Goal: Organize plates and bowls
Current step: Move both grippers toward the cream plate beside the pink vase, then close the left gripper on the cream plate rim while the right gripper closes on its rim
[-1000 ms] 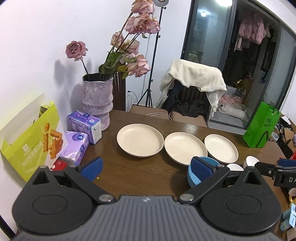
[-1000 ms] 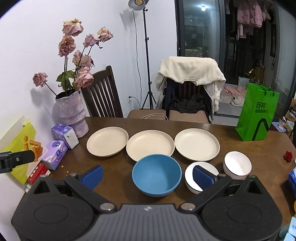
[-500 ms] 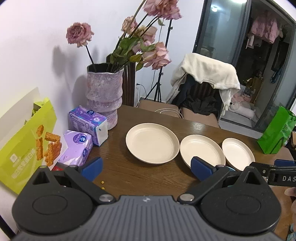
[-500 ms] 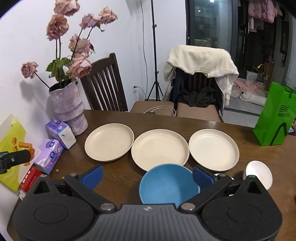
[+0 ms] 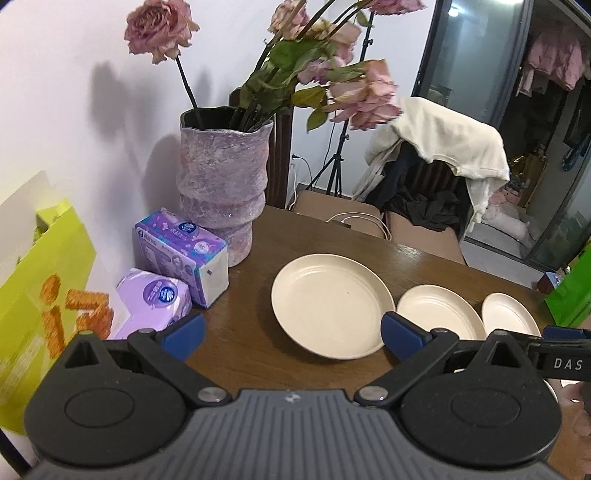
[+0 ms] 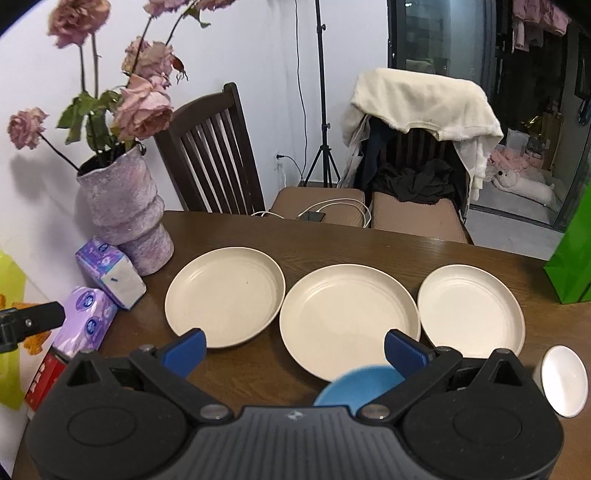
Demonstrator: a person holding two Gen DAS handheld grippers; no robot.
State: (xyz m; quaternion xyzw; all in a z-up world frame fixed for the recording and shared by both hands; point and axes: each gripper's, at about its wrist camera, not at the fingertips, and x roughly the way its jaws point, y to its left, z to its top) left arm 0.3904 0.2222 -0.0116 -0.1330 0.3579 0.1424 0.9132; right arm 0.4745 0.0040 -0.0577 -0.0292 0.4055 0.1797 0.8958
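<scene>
Both the left gripper (image 5: 291, 330) and the right gripper (image 6: 293, 347) are wide open and hold nothing. Three cream plates lie in a row on the table (image 6: 369, 242); the left plate (image 5: 328, 304) is nearest the vase (image 5: 221, 181). A careless reach may knock the vase, I think. Only the right view shows the blue bowl (image 6: 360, 386) and the white bowl (image 6: 563, 380).

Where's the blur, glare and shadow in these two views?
Left wrist: yellow bag smeared at the left edge, hard flower shadows on the wall, ceiling-light glare in the glass door. Right wrist: blue bowl and white bowl soft near the rim; fisheye bends the door frame.
</scene>
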